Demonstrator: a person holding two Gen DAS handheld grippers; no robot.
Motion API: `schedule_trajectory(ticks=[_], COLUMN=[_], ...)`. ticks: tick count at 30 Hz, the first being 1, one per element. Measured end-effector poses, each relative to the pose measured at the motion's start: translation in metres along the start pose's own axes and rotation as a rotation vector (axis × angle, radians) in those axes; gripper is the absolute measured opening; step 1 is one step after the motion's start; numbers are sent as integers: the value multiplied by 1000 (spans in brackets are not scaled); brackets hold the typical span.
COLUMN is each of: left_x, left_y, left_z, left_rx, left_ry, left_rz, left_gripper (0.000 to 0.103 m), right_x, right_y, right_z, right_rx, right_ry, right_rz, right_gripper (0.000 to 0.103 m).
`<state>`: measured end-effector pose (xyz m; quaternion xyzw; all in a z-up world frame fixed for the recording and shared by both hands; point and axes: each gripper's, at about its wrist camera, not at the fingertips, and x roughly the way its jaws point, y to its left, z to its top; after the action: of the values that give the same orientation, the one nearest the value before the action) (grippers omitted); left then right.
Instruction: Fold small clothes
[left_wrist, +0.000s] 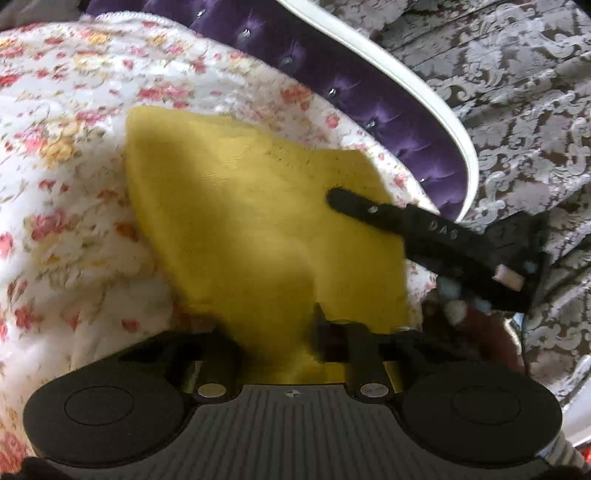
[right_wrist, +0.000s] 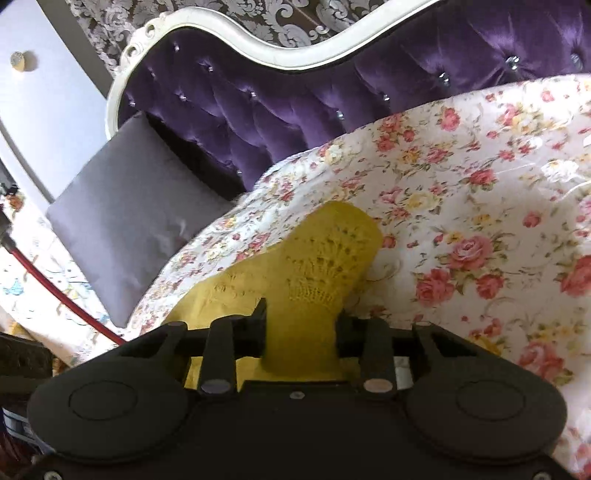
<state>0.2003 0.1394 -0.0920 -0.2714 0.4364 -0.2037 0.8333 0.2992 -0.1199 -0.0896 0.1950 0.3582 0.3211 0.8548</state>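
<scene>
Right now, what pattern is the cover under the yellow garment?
White with pink and yellow roses: the floral bedcover under the yellow knit garment. Clearest in the right wrist view.

Legible markings: one. Raised letters "UAS", partly blurred and so uncertain, run along the black finger of the right gripper (left_wrist: 391, 221), seen at the right in the left wrist view. Nothing readable appears in the right wrist view.

Yellow knit garment (left_wrist: 258, 221) lies on floral bedspread (left_wrist: 74, 147), purple headboard (left_wrist: 369, 92) beyond.
</scene>
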Motion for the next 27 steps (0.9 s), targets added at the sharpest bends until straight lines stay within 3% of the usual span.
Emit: schedule_trajectory(ticks=[7,15,17,19,20,22,24,27], left_x=[-21,-48,-51,-53,-55,-61,-67,-82], left_y=[-27,-59,-60,-60,-59,-57,-59,-71], left_z=[-24,-100,-119,-132,-138,-148,-151,-152], left_rx=[-15,-2,3,46,77,109,127,197], left_ry=[56,178,200,186,176,143,127,120], left_rz=[-104,-184,-148,-34,18,44,83,154], left_gripper=[18,18,19,20,21,22,24,27], right_x=[-49,-133,-148,-161,-166,-176,-182,-191], right_y=[21,24,23,22,23,22,24,31], right_z=[-11,-70,-84,-96,-100,-108,-113,-115], right_rx=[9,29,34,12,-8,-56,-80,-78], right_ry=[24,118,127,105,86,42,9,-34], right_rz=[-69,-121,-131,-186,-230,-327,-392,-409], right_gripper=[39,41,46,51,56,64,64,64])
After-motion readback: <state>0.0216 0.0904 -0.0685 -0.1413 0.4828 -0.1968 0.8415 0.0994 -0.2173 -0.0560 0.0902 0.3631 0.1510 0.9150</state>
